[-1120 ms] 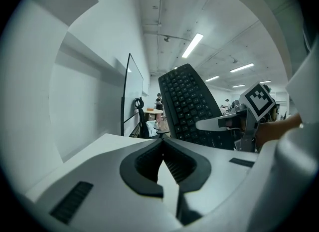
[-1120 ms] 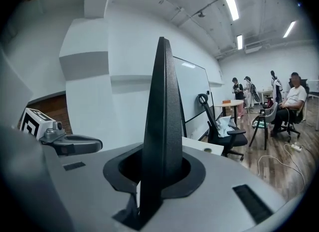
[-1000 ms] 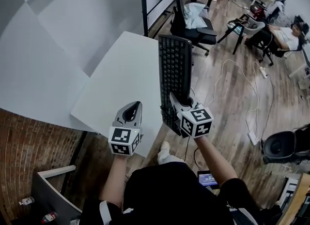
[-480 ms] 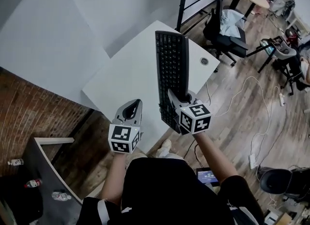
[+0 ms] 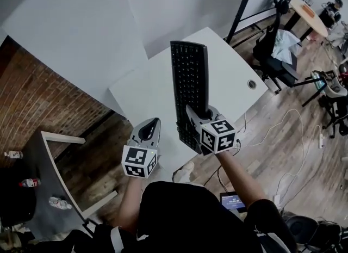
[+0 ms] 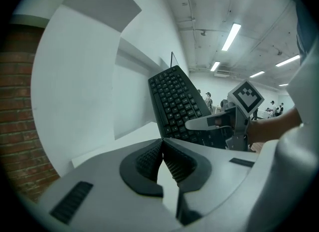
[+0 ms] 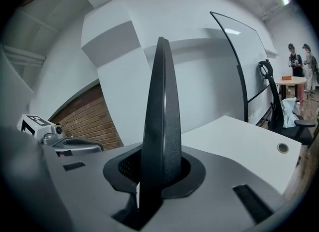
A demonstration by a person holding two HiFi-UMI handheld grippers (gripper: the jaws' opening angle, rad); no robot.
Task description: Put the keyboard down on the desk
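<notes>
The white desk [image 5: 138,97] stands against a pale wall, with a brick wall [image 5: 49,94] off its left side and a black office chair [image 5: 277,56] just past its far right corner. Above the desk's top hangs the black keyboard [image 5: 189,78], not lying flat on it: it is turned up on one long edge, its keys facing the desk's left side, and it runs from the near edge of the desk out toward the far edge. The right gripper [image 5: 194,115] is clamped on the keyboard's near end, one jaw on the key side and one on the back, and in the right gripper view the board [image 7: 159,116] rises straight up out of the jaws. The left gripper [image 5: 151,124] hangs over the desk's near edge, left of the keyboard and apart from it, its jaws pressed together with nothing between them. A small round cable hole [image 5: 251,84] sits near the desk's right corner.
</notes>
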